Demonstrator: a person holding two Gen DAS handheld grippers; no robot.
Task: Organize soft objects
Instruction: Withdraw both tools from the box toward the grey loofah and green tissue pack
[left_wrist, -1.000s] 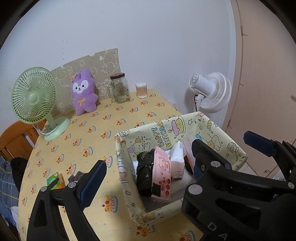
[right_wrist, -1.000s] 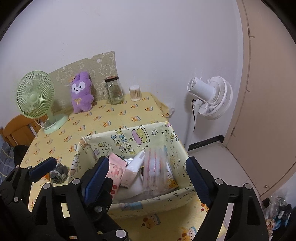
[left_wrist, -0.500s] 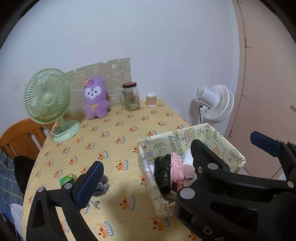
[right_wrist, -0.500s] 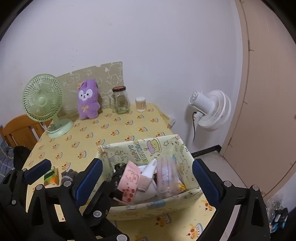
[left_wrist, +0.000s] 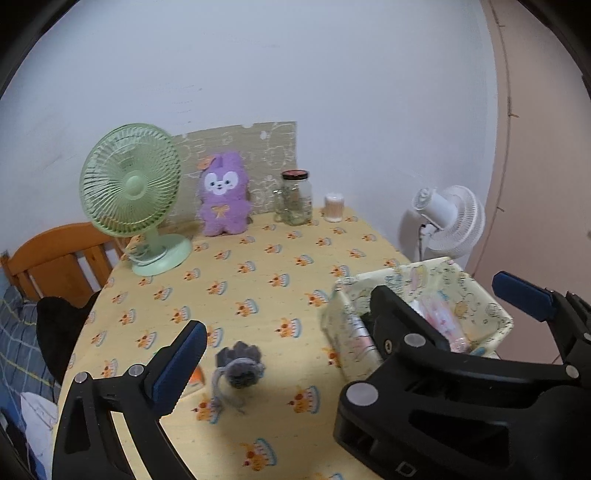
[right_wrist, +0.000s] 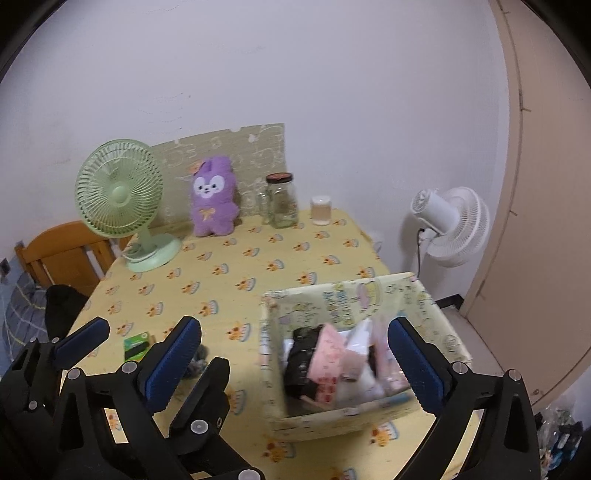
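Observation:
A patterned fabric box (right_wrist: 354, 295) holds a black item, pink packs and white packs at the table's right front; it also shows in the left wrist view (left_wrist: 343, 317). A grey knitted soft item (left_wrist: 240, 365) lies on the yellow tablecloth left of the box, mostly hidden in the right wrist view (right_wrist: 199, 360). A purple plush toy (left_wrist: 221, 201) stands at the back. My left gripper (left_wrist: 354, 325) is open and empty above the grey item and box. My right gripper (right_wrist: 291, 358) is open and empty over the box.
A green desk fan (left_wrist: 133, 192) stands back left, with a glass jar (left_wrist: 295, 197) and a small cotton swab container (left_wrist: 334, 207) at the back. A small green packet (right_wrist: 136, 345) lies front left. A white fan (right_wrist: 450, 225) stands beyond the table's right edge. A wooden chair (left_wrist: 55, 258) is at left.
Both grippers have pulled back and up from the box and shifted left. The grey knitted item now lies between the left gripper's fingers in its view.

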